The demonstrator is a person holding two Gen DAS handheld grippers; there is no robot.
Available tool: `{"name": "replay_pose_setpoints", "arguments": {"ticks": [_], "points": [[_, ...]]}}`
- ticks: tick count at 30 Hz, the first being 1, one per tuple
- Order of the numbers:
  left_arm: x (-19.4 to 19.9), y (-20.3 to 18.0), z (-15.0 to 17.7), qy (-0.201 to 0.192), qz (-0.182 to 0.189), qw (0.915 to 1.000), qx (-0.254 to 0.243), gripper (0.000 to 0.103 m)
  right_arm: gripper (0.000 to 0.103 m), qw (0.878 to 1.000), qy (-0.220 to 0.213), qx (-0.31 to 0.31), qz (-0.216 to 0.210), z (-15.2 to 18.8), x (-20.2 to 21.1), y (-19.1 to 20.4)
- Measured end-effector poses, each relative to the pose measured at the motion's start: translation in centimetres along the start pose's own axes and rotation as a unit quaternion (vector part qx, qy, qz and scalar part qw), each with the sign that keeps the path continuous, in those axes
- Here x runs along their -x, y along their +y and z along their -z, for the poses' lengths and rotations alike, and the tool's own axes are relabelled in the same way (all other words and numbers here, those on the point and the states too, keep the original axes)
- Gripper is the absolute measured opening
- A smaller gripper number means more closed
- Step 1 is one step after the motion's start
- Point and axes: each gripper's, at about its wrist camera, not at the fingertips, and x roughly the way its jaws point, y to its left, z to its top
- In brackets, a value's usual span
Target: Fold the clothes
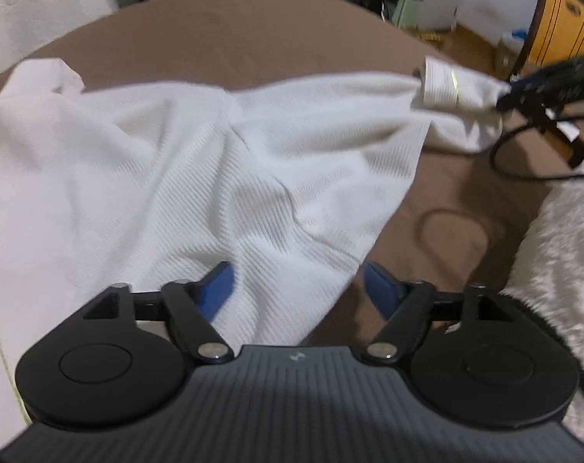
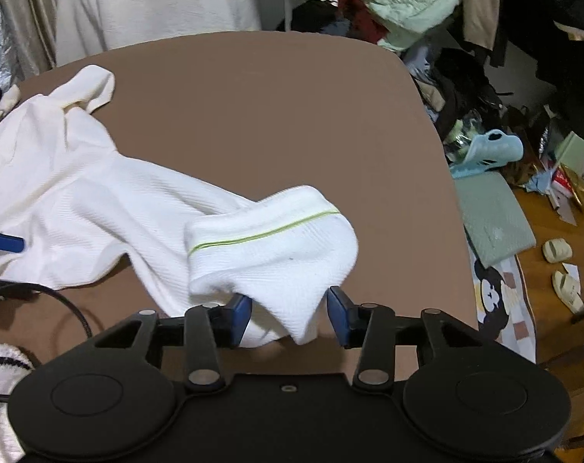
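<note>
The white ribbed knit garment lies crumpled on the brown surface, spread ahead of both claws. Its cuff with a thin green stripe is lifted just ahead of the right claw, and cloth hangs down between that claw's blue pads. The right claw's jaws stand spread, with the left pad touching the fabric; a firm pinch cannot be confirmed. The left claw is spread wide, and the garment's near edge lies between its blue pads, closer to the left one. A black cable runs over the surface left of the right claw. No containers are in view.
</note>
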Motion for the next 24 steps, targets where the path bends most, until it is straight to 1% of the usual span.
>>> {"name": "replay_pose_setpoints", "arguments": {"ticks": [1,2,4,5,6,8,9,10,11,13,15,17,18,19,20,21,22,23,24], "points": [[-0.6,-0.1,0.1,0.013,-0.012,0.9998,0.001,0.092,0.051,1.0,-0.004,0.004,-0.003,0.0,0.3,0.3],[-1.2,-0.2,0.1,0.023,-0.023,0.9995,0.0,0.092,0.052,1.0,-0.008,0.008,-0.005,0.1,0.6,0.6],[-1.6,-0.1,0.3,0.016,-0.034,0.9993,0.001,0.091,0.054,1.0,-0.016,0.016,-0.011,0.1,1.3,1.1],[-1.7,-0.1,0.3,0.011,-0.04,0.9991,0.004,0.075,0.054,1.0,-0.019,0.02,-0.013,0.2,1.6,1.4],[-1.6,0.0,0.3,0.006,-0.051,0.9987,0.008,0.063,0.054,0.999,-0.023,0.024,-0.016,0.2,1.9,1.7],[-0.7,0.3,0.0,-0.014,-0.076,0.9969,0.017,0.005,0.056,0.999,-0.031,0.032,-0.021,0.3,2.6,2.2],[0.2,0.5,0.0,-0.029,-0.083,0.9958,0.025,0.005,0.061,0.998,-0.035,0.036,-0.024,0.3,2.9,2.5],[1.0,0.7,0.0,-0.044,-0.09,0.9944,0.033,0.005,0.063,0.998,-0.039,0.04,-0.027,0.3,3.2,2.8],[1.9,1.0,0.0,-0.058,-0.094,0.993,0.042,0.005,0.063,0.998,-0.043,0.045,-0.03,0.2,3.2,3.0],[3.5,1.3,0.4,-0.08,-0.083,0.9918,0.054,0.005,0.063,0.997,-0.045,0.048,-0.032,-0.1,2.5,3.3],[4.6,1.1,1.0,-0.094,-0.084,0.9907,0.05,0.005,0.063,0.998,-0.034,0.043,-0.038,-0.2,0.9,3.4],[5.4,1.1,1.6,-0.108,-0.079,0.9896,0.052,0.005,0.063,0.998,-0.011,0.041,-0.036,0.0,-1.2,3.4],[6.0,1.2,1.8,-0.116,-0.076,0.9888,0.056,0.005,0.06,0.998,-0.005,0.052,-0.018,0.3,-2.0,3.7],[6.6,1.3,1.8,-0.124,-0.075,0.9875,0.061,0.005,0.032,0.998,0.0,0.063,0.002,0.5,-2.8,3.9],[7.3,1.0,1.8,-0.135,-0.09,0.9849,0.058,0.005,0.01,0.998,-0.008,0.065,0.02,0.6,-2.4,3.9],[8.3,0.1,1.7,-0.155,-0.126,0.979,0.04,0.005,0.005,0.997,-0.017,0.067,0.038,0.7,-2.1,3.8],[9.3,-0.6,1.7,-0.174,-0.154,0.9725,0.021,0.005,0.005,0.996,-0.045,0.058,0.053,0.7,-0.2,3.5],[10.2,-1.1,1.5,-0.188,-0.161,0.9689,0.001,0.005,0.005,0.994,-0.075,0.049,0.069,0.6,1.8,3.2],[11.0,-1.4,1.4,-0.196,-0.162,0.9671,-0.01,0.005,0.005,0.99,-0.104,0.04,0.084,0.6,3.8,2.9]]}}
